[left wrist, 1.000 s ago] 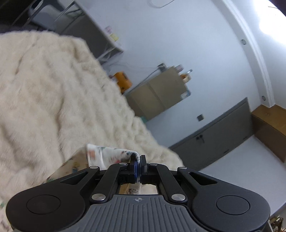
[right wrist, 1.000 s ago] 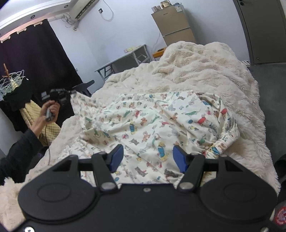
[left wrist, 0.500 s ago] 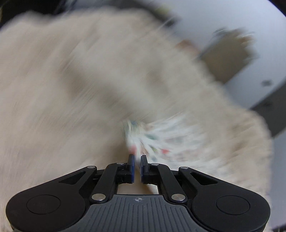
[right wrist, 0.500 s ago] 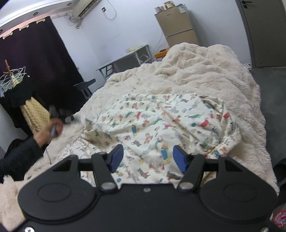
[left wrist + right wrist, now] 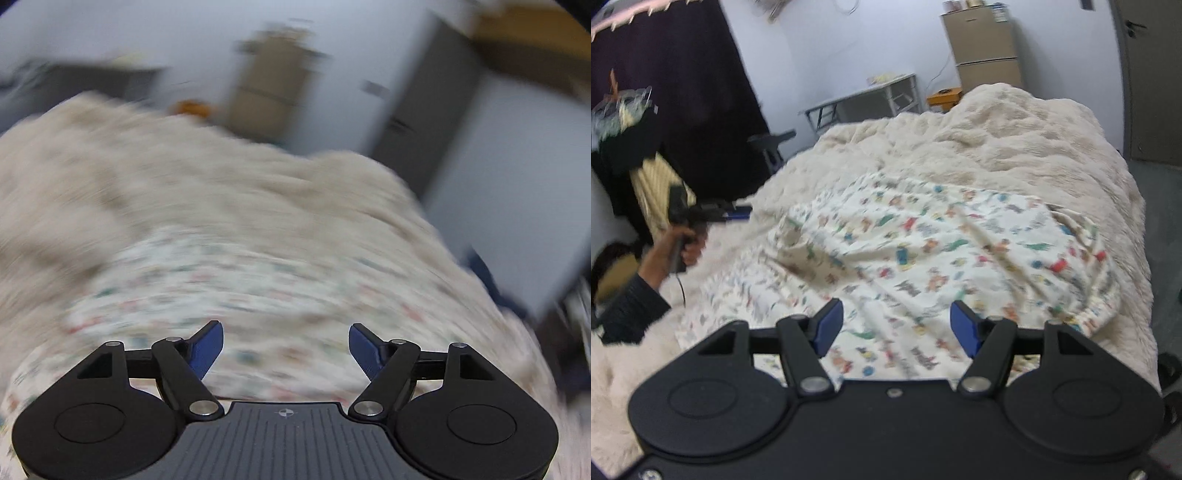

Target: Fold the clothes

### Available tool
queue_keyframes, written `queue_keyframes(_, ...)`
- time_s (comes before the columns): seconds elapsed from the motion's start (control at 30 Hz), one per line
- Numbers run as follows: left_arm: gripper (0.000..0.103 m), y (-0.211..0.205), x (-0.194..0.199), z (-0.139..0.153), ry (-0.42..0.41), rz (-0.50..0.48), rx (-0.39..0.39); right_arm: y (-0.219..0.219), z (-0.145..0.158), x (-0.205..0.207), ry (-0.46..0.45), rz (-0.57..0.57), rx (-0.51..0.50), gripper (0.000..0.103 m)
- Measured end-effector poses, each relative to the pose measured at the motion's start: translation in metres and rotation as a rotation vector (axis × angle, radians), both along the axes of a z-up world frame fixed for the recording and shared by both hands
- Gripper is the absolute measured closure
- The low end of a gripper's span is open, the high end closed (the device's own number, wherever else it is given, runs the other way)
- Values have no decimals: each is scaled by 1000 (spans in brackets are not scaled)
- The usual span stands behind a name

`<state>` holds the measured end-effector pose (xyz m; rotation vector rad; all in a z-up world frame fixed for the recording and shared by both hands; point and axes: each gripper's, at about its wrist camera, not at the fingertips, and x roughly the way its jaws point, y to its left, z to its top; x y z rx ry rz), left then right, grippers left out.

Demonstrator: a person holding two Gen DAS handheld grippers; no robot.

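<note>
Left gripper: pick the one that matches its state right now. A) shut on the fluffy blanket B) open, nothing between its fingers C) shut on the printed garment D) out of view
B: in the left wrist view the left gripper has its blue fingers spread wide with nothing between them, and the printed garment lies flat on the fluffy blanket beyond them.

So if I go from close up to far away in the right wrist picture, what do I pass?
Right gripper → cartoon-print garment → fluffy cream blanket → orange box → beige fridge.
</note>
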<state>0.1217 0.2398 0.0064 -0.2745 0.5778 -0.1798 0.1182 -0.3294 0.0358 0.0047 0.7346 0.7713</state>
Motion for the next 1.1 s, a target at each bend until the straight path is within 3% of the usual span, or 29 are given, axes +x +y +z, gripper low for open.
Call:
queue_keyframes(0.13,21,-19,-30,12,-63,-10,165,17,7,-21,-64,64,-110,41)
queue_keyframes(0.27,9,27,-69,15,-60,149,286,14,22,-42,-126,104,-127,35)
queue_keyframes(0.33,9,72,-92,3,19,298,281,13,28,-47,-148,115,-133,35)
queue_keyframes(0.43,9,124,-123,-24,120,453,207,11,34,-52,-172,129,-149,35)
queue_keyframes(0.53,10,158,-157,-62,197,515,100,6,34,-55,-173,156,-185,35)
queue_keyframes(0.67,10,163,-192,-104,266,424,20,-5,33,-75,-214,239,-234,35)
queue_keyframes(0.73,11,146,-199,-118,340,384,148,-11,32,-91,-256,303,-258,33)
queue_keyframes(0.77,11,132,-202,-123,364,336,250,-12,32,-99,-272,332,-272,31)
queue_keyframes(0.87,12,90,-211,-124,329,134,484,-13,29,-122,-323,409,-349,30)
queue_keyframes(0.97,13,60,-219,-105,208,1,565,-7,25,-130,-351,444,-390,30)
queue_keyframes(1.1,13,42,-216,-102,178,-60,593,0,19,-140,-388,490,-444,31)
